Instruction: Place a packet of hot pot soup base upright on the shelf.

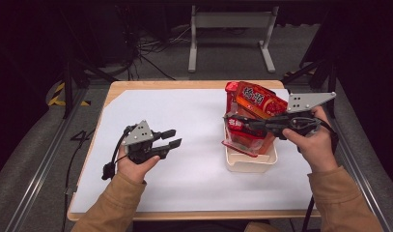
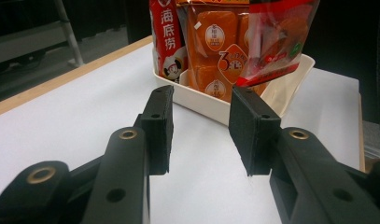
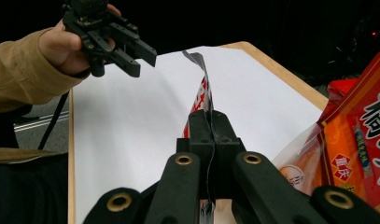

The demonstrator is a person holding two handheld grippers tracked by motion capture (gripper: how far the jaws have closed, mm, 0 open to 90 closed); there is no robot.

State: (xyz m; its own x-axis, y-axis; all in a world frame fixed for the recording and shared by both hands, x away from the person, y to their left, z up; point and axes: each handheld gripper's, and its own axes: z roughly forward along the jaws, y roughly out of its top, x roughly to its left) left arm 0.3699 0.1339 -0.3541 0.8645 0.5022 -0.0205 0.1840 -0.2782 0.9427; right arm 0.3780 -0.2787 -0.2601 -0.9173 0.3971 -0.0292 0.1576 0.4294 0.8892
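Note:
A white bin (image 1: 250, 165) stands on the right side of the table, with several red and orange snack packets upright in it. My right gripper (image 1: 229, 119) reaches in from the right and is shut on the thin top edge of a red and clear packet (image 1: 243, 137) over the bin. The right gripper view shows that edge (image 3: 204, 91) pinched flat between the closed pads. A larger orange-red packet (image 1: 258, 99) leans behind it. My left gripper (image 1: 169, 138) is held open and empty left of the bin, above the white sheet. In the left gripper view its jaws point at the bin (image 2: 211, 106).
A white paper sheet (image 1: 184, 106) covers most of the wooden table (image 1: 136, 84). Cables trail from both grippers off the near edge. A metal stand (image 1: 230, 29) and loose cables lie on the floor beyond the far edge.

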